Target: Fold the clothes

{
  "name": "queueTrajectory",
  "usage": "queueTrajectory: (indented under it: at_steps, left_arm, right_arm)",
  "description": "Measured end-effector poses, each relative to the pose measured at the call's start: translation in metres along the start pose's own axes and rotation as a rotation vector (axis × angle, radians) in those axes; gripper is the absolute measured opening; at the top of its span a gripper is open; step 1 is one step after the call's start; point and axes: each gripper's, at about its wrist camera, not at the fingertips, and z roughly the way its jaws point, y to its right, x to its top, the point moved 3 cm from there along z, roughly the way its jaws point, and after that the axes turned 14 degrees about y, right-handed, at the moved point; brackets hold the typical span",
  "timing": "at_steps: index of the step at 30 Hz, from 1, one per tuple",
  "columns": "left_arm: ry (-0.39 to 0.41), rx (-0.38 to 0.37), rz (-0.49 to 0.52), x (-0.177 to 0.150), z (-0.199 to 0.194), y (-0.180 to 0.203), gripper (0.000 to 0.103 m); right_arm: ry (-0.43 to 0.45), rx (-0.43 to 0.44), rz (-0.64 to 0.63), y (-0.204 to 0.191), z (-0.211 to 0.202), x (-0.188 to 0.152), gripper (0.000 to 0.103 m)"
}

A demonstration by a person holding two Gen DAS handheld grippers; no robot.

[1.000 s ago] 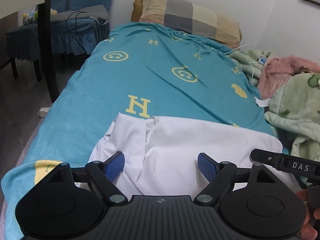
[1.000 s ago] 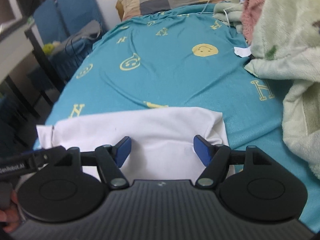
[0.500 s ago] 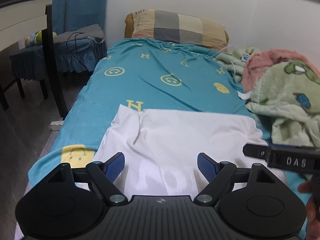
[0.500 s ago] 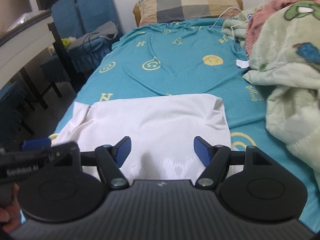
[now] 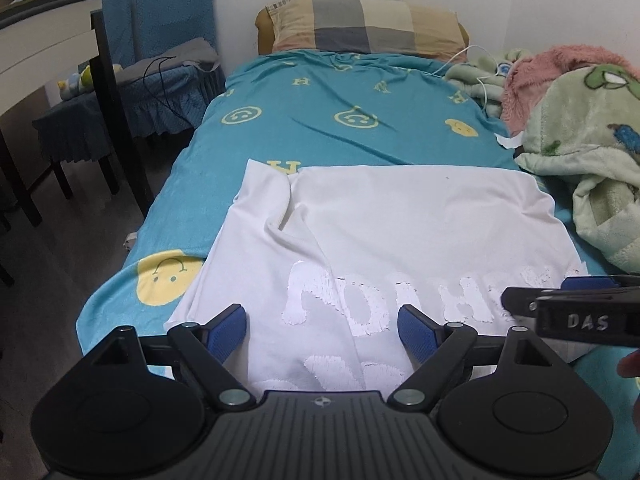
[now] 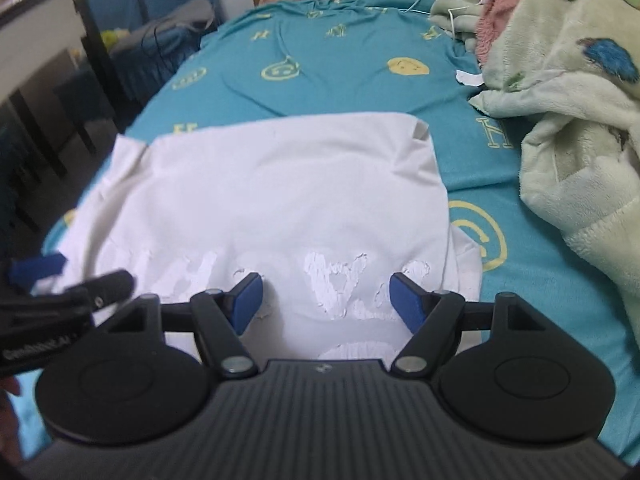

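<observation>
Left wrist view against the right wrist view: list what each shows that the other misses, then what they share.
Only the left wrist view shows the full yellow smiley at the sheet's near left edge and the floor. Only the right wrist view shows the ring print right of the shirt. Both show the white shirt with cracked lettering, the checked pillow, the green blanket, and open left gripper and right gripper.
</observation>
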Motion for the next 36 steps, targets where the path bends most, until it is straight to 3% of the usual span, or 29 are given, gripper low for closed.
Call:
queueTrajectory:
  at_steps: [6,10,14,17,22,26,30,36]
  left_arm:
    - [-0.011,-0.044,-0.045,0.012,-0.015,0.001,0.085]
    - [0.007,-0.190,-0.258,0.027,-0.041,-0.004,0.091]
    - [-0.072,-0.267,-0.455,0.017,-0.041,-0.012,0.094]
    - [-0.141,-0.241,-0.515,0.004,-0.027,-0.017,0.094]
    - [-0.257,-0.228,-0.705,-0.021,-0.002,-0.035,0.094]
    - [-0.260,-0.195,-0.781,-0.032,0.010,-0.046,0.094]
    - [-0.248,-0.184,-0.933,-0.044,0.021,-0.063,0.091]
    - [-0.191,-0.165,-1.124,-0.054,0.027,-0.086,0.072]
  right_arm:
    - [0.000,0.011,0.064,0.009,-0.002,0.000,0.073]
    - [0.003,0.016,0.103,0.013,-0.004,0.003,0.072]
    - [0.002,0.026,0.181,0.021,-0.005,0.006,0.072]
    - [0.001,0.030,0.238,0.027,-0.005,0.007,0.071]
    - [-0.002,0.027,0.274,0.029,-0.004,0.008,0.071]
    - [-0.003,0.018,0.260,0.027,-0.003,0.009,0.071]
    - [-0.004,0.006,0.228,0.022,-0.003,0.008,0.071]
    - [-0.003,-0.011,0.172,0.016,-0.002,0.008,0.071]
